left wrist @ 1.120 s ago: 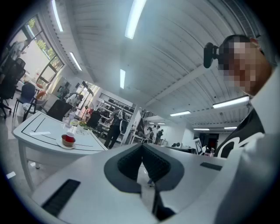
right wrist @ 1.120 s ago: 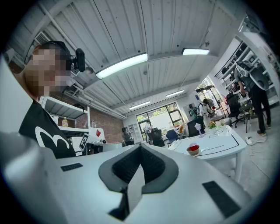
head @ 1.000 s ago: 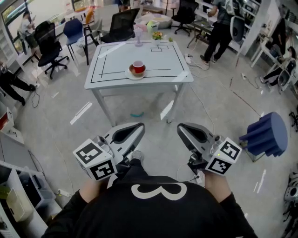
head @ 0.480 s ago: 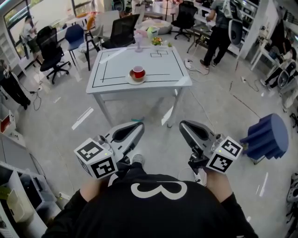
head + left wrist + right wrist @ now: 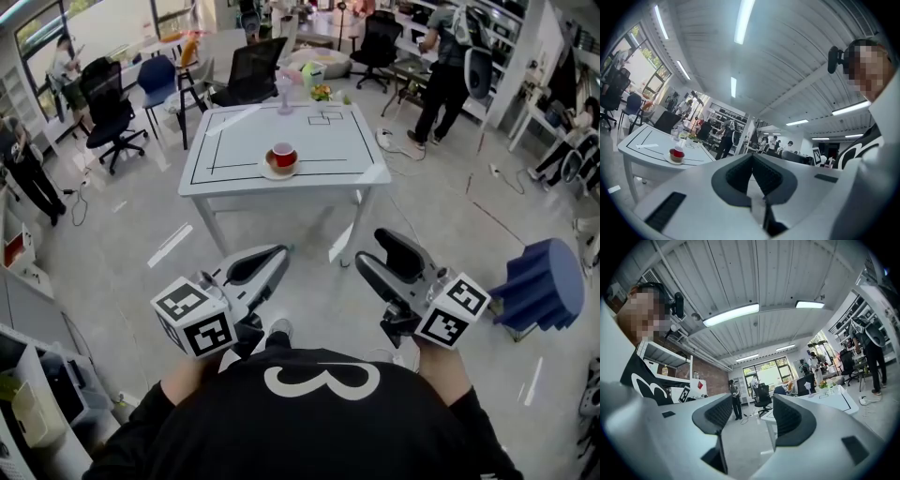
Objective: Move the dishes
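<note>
Head view: my left gripper and right gripper hang over grey floor, well short of the white table. On it stands a red cup on a saucer.

Left gripper view: I read the jaws pressed together and empty, with the cup far left.

Right gripper view: the jaws are wide apart with nothing between them, and only the table's edge shows.

Office chairs stand beyond the table.

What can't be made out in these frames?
- Head view: what the cup holds; it is too far and too small.
- Head view: the items at the far edge of the table; too small to identify.
- Right gripper view: cup unseen; a jaw covers much of the table.
</note>
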A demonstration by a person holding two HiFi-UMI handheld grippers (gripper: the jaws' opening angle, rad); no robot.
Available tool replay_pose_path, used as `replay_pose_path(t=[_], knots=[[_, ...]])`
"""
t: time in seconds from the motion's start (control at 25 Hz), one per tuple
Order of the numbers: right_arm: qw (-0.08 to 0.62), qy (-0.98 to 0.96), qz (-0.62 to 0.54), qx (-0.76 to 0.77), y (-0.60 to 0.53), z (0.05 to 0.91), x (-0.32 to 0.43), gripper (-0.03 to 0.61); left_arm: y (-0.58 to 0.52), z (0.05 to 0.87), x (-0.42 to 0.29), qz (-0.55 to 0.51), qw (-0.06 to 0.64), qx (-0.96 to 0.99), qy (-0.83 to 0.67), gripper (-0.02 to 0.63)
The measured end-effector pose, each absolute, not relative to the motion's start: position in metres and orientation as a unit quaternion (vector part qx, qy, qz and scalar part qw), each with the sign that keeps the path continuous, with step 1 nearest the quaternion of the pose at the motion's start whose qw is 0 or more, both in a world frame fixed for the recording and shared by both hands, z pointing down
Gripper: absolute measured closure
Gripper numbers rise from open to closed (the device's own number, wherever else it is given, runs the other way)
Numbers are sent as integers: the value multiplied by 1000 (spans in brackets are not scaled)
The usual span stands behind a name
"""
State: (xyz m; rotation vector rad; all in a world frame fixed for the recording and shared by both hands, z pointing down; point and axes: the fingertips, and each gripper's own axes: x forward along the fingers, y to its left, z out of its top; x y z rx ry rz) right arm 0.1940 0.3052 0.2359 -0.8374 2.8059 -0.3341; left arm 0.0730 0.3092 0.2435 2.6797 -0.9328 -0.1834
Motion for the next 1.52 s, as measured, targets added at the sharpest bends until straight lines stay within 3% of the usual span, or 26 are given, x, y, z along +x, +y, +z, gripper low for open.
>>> replay_pose_path(t=[0.12, 0.28, 1.52], knots=[[91, 948, -102, -287, 296, 234, 191, 266, 301, 242, 69, -63, 148, 930, -331, 611], [85, 946, -104, -293, 276, 241, 188, 245, 284, 248, 62, -61, 154, 927, -337, 611], [35, 909, -224, -351, -36, 326, 72, 272, -45, 324, -50, -23, 281, 913, -295, 611]])
